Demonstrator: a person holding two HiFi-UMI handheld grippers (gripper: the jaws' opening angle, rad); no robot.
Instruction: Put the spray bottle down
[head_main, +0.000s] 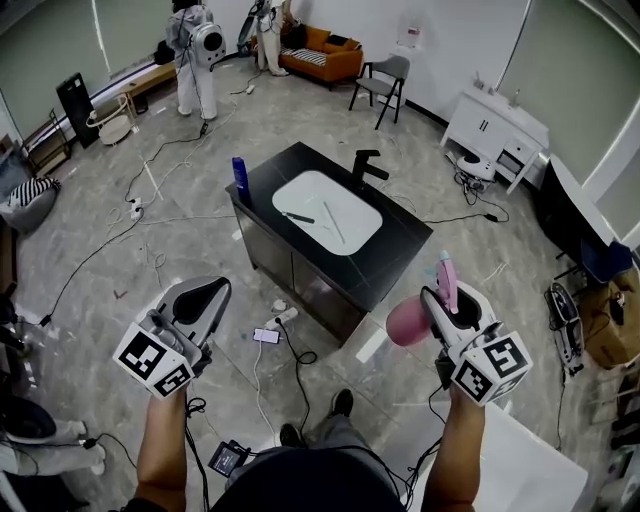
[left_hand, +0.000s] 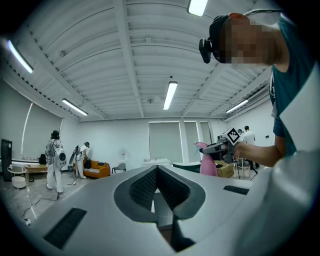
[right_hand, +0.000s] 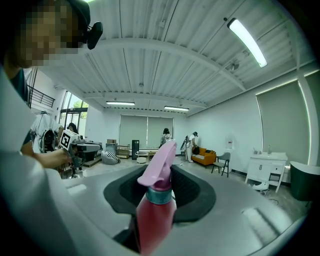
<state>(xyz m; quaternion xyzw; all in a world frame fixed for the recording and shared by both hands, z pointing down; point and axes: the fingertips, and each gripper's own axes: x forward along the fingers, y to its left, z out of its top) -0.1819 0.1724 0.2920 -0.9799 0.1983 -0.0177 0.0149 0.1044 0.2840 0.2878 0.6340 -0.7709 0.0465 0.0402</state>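
Observation:
My right gripper (head_main: 441, 302) is shut on a pink spray bottle (head_main: 409, 321), held low at the right of the head view, in front of the black counter's (head_main: 402, 252) near right corner. The bottle's round body sticks out to the left of the jaws and its pale pink trigger head (head_main: 447, 279) points away from me. In the right gripper view the spray bottle (right_hand: 157, 202) stands upright between the jaws and hides the fingertips. My left gripper (head_main: 203, 297) hangs at the lower left over the floor. Its ridged pads (left_hand: 146, 186) meet with nothing between them.
The black counter holds a white sink (head_main: 346, 226) with two thin items lying in it, a black faucet (head_main: 366, 165) and a blue bottle (head_main: 240, 176). Cables, a power strip (head_main: 281, 317) and a phone (head_main: 266, 336) lie on the floor before it. A white tabletop (head_main: 530, 462) is at lower right.

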